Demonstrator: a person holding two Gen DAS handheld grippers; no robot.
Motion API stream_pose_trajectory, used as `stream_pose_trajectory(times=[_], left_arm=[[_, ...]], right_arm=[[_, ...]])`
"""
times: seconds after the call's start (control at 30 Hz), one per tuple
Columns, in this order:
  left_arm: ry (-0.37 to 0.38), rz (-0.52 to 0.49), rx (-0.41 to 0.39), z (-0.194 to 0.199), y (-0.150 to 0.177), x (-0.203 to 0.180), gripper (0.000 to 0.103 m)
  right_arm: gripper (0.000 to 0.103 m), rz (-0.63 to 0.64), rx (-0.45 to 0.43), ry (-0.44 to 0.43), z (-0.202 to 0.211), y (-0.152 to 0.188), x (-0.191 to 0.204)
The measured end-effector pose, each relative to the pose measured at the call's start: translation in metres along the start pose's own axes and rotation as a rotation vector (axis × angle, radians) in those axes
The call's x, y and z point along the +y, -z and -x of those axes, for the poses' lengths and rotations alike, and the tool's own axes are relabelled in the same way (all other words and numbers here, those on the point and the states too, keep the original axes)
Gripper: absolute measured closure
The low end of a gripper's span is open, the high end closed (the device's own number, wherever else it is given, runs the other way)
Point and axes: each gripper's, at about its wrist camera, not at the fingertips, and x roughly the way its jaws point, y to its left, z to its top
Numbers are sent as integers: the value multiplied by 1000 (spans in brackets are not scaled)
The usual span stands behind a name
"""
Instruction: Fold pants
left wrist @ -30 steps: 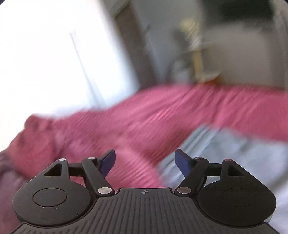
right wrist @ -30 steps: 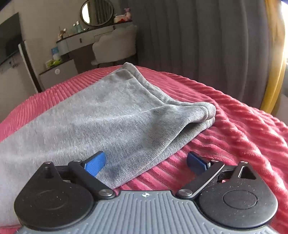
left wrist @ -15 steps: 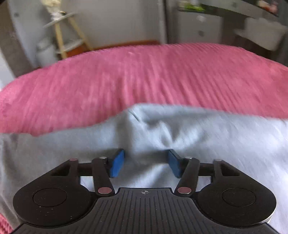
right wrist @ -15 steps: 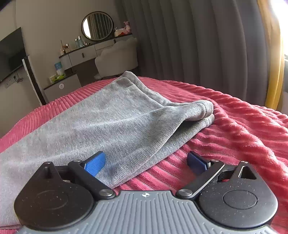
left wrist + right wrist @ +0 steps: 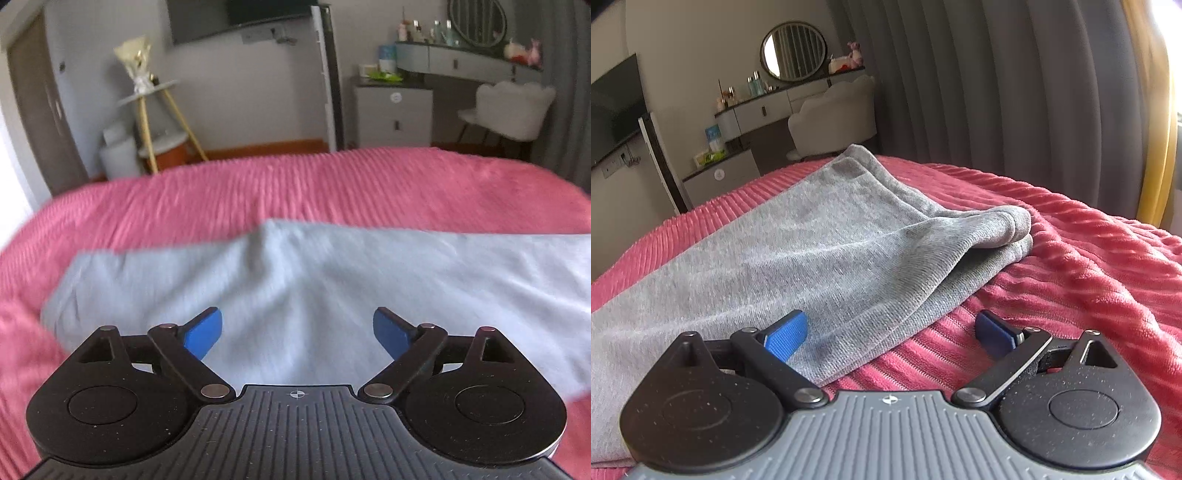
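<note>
Over grey pants (image 5: pixel 332 280) on bedspread (image 5: pixel 1089 280): both tools spread, empty.

A round dark-framed mirror (image 5: pixel 793 51) hangs above a grey curved vanity desk (image 5: pixel 775 105) with a cream upholstered chair (image 5: pixel 833 122). Grey pleated curtains (image 5: pixel 997 85) cover the right wall; daylight enters beyond.

Bare pink bedspread (image 5: pixel 1089 280) right of grey pants (image 5: pixel 798 266) and beyond them (image 5: pixel 295 192): open passage. Doubled pants hem (image 5: pixel 1004 229): low raised ridge. Past bed's far edge: white chair (image 5: pixel 509 107), tripod stand (image 5: pixel 155 110).
</note>
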Motion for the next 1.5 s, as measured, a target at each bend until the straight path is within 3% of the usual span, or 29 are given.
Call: stream_pose_trajectory(times=[0.1, 0.23, 0.5, 0.63, 0.73, 0.87, 0.97, 1.1, 1.3, 1.4, 1.5], left_arm=[[60, 23, 4, 36, 9, -2, 9], [66, 16, -47, 86, 20, -5, 9], [128, 41, -135, 165, 35, 16, 8], [210, 66, -160, 177, 29, 11, 7], [277, 54, -185, 175, 18, -14, 7], [369, 28, -170, 145, 8, -56, 7], [383, 7, -153, 113, 11, -73, 7], [325, -5, -133, 61, 16, -71, 7], [160, 100, -192, -17, 34, -38, 7], [183, 148, -155, -48, 33, -29, 7], [182, 137, -179, -63, 33, -29, 7]], right_arm=[[5, 55, 74, 22, -1, -11, 8], [6, 73, 172, 49, 17, -35, 16], [6, 14, 58, -35, 105, -56, -1], [6, -17, 54, -57, 130, -61, -21], [6, -55, 69, -60, 146, -63, -44], [6, -86, 71, -34, 164, -63, -72], [6, -78, 65, 1, 169, -64, -85], [6, -134, 68, 2, 157, -62, -94], [6, -259, 124, -121, 99, -65, -86], [6, -333, 139, -172, 65, -70, -82], [18, -413, 164, -193, 31, -72, -85]])
